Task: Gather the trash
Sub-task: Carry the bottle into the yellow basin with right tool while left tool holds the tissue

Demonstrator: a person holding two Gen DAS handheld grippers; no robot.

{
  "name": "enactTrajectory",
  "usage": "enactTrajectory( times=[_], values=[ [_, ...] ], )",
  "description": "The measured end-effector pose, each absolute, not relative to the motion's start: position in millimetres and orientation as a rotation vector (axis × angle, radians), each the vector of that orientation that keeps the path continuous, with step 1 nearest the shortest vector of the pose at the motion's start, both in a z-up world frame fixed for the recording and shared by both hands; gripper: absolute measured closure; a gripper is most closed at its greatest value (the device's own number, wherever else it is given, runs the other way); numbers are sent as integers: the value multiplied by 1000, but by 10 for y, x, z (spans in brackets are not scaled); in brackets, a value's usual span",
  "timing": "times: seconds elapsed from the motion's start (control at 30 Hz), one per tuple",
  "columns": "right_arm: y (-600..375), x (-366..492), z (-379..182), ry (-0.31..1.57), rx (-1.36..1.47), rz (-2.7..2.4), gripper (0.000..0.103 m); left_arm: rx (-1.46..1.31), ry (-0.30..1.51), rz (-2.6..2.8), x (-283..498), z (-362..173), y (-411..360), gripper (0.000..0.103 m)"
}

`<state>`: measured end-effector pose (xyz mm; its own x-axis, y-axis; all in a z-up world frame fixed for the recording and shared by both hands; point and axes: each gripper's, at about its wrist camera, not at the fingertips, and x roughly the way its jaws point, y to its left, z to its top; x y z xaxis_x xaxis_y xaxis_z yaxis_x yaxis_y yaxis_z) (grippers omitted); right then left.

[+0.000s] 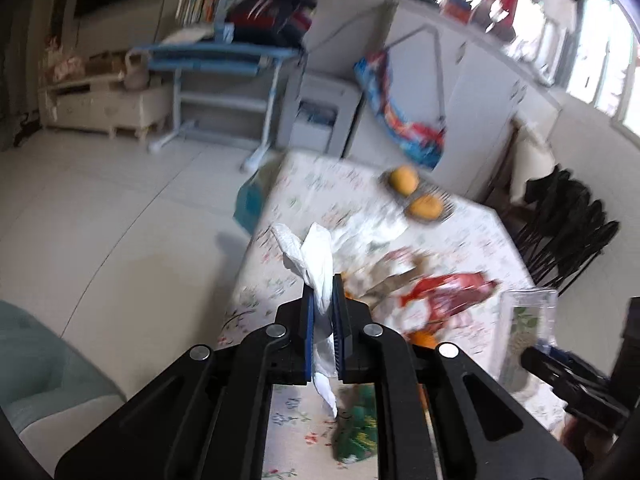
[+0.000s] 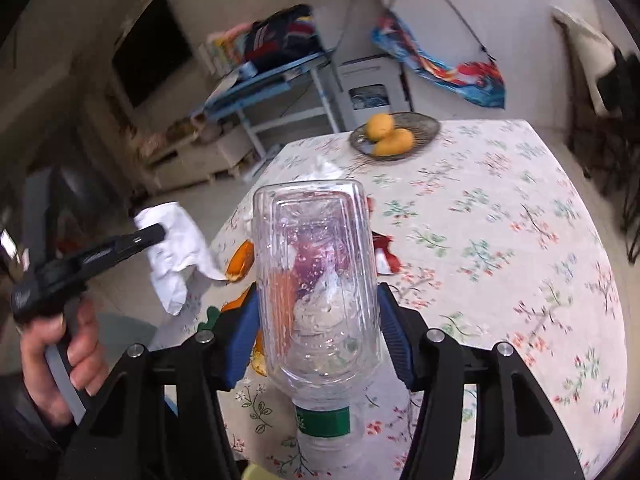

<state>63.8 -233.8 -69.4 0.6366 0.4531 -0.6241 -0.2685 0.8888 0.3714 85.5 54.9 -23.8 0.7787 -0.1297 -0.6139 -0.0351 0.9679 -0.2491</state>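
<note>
Tissue (image 1: 316, 264), white and crumpled, sits pinched between the closed pads of the left gripper (image 1: 323, 300) over the left edge of the table (image 1: 472, 240); carrying it well likely means keeping that clamp firm so the loose tails do not slip, while wrappers (image 1: 440, 296) lie scattered behind. From the right wrist, the right gripper (image 2: 318, 320) is clamped on a clear plastic bottle (image 2: 316, 272), held above the table's near edge with its green label toward the camera and orange peel (image 2: 240, 260) beside it.

Two mangoes (image 2: 390, 136), one basket (image 2: 426, 122), one plastic bottle (image 2: 320, 280), one crumpled tissue (image 2: 176, 248).
</note>
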Motion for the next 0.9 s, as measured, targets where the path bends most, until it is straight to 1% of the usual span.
enactTrajectory(
  times=[0.1,0.5,0.73,0.9],
  values=[
    [-2477,588,-707,780,343,414,47,-239,637,-81,676,-147,482,95],
    [-2793,290,-612,699,523,428,48,-159,597,-173,107,-110,165,95],
    [-2792,26,-599,670,551,472,48,-149,587,-214,-96,-114,97,95],
    [-2693,-176,-656,684,542,504,48,-150,589,-229,-228,-138,75,95]
  ],
)
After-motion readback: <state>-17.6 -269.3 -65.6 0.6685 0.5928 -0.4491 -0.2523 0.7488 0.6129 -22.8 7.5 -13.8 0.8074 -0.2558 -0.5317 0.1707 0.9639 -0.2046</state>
